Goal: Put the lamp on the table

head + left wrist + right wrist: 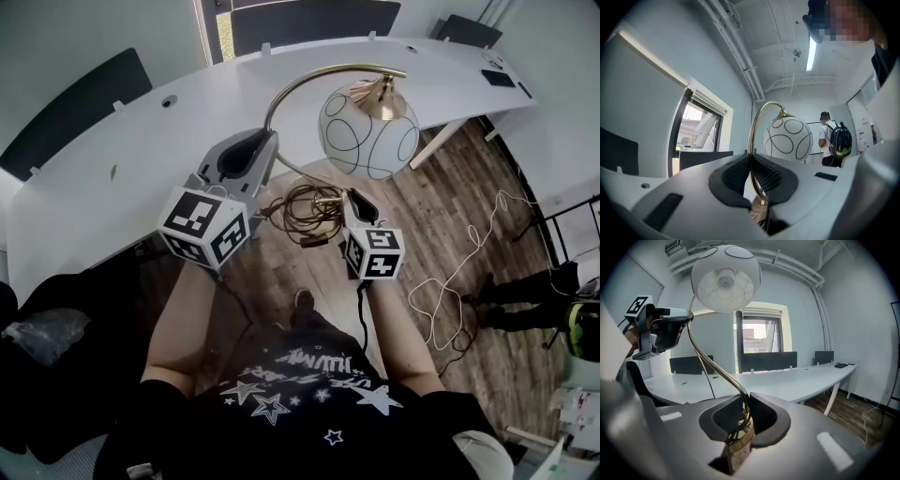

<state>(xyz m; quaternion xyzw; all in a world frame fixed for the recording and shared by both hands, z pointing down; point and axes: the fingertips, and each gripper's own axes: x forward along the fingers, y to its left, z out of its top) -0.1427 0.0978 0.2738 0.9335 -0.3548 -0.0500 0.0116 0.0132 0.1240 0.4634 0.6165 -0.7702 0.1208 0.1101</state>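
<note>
**Around the Room**

A wooden floor (441,187) carries a loose white cable (466,258) that trails in loops. Dark chair backs (768,361) stand in a row below a window (759,336). Farther off, a person (826,140) wears a dark backpack (841,142) — overhead run a strip light (812,52) and pale pipes (740,56).

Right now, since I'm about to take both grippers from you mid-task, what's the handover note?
Left gripper: shut on the lamp, at its curved brass stem.
Right gripper: shut on the lamp's lower end.
Lamp is in the air over the wooden floor, beside the white table; its cord hangs coiled below.
Done: lamp lifted. Left: set it on the table, then release.
</note>
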